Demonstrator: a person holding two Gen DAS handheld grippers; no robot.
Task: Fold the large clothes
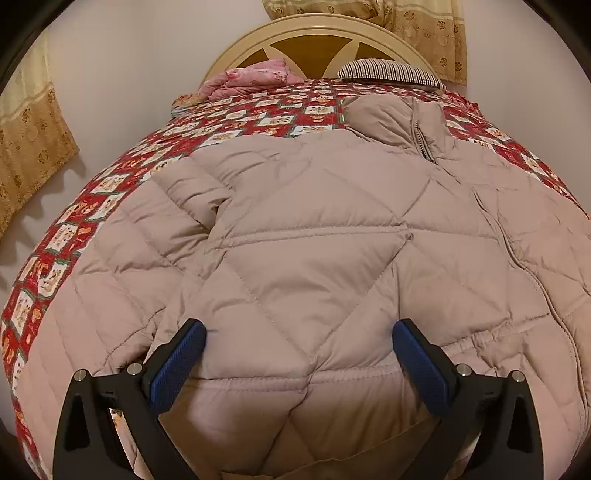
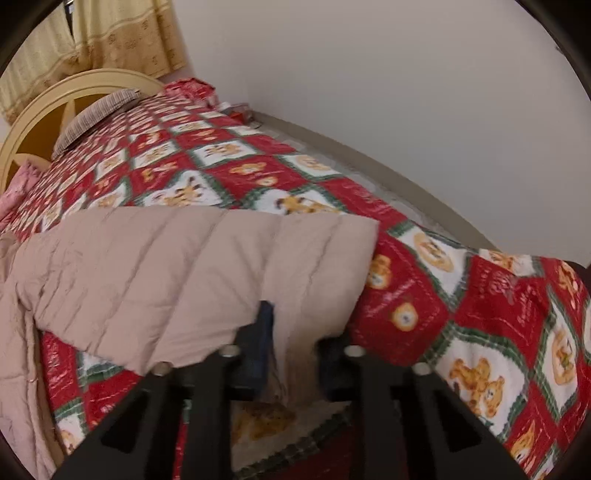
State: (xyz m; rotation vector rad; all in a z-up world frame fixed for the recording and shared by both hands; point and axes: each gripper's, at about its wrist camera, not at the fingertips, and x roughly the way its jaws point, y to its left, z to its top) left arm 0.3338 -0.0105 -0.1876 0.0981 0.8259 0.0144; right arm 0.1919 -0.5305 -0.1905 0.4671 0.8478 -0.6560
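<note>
Here the left tongs [image 1: 299, 350] stand wide apart, their ribbed blue pads [image 1: 419, 363] poised over the coat [image 1: 306, 236] with nothing between them pinched; whether the tips touch the fabric cannot be told. The right tongs [image 2: 291, 332] are clamped on the coat's sleeve [image 2: 207, 273], the cloth bunched in the narrow gap between the dark fingers.

Only the left view shows the coat's body: beige, puffy, quilted in large diamonds, spread flat across the bed [image 1: 66, 236], with a zip [image 1: 423, 142] running down from the collar at the far end and a gathered elastic hem just right of the tongs. The right view shows what the left does not: the sleeve stretched out sideways from the coat, its quilting in parallel ribs, its cuff end squared off and lying on the bedspread. It also shows the bed's edge beyond the coat running along a plain pale wall [image 2: 406, 92].

The bedspread is glossy red and white check with green borders and orange bear prints. Beyond the coat, at the head of the bed, lie a striped pillow [image 1: 391, 72] and a crumpled pink floral quilt [image 1: 255, 77], both against a cream arched headboard [image 1: 314, 31] with wooden panels. Yellow patterned curtains [image 1: 33, 147] hang behind it.
</note>
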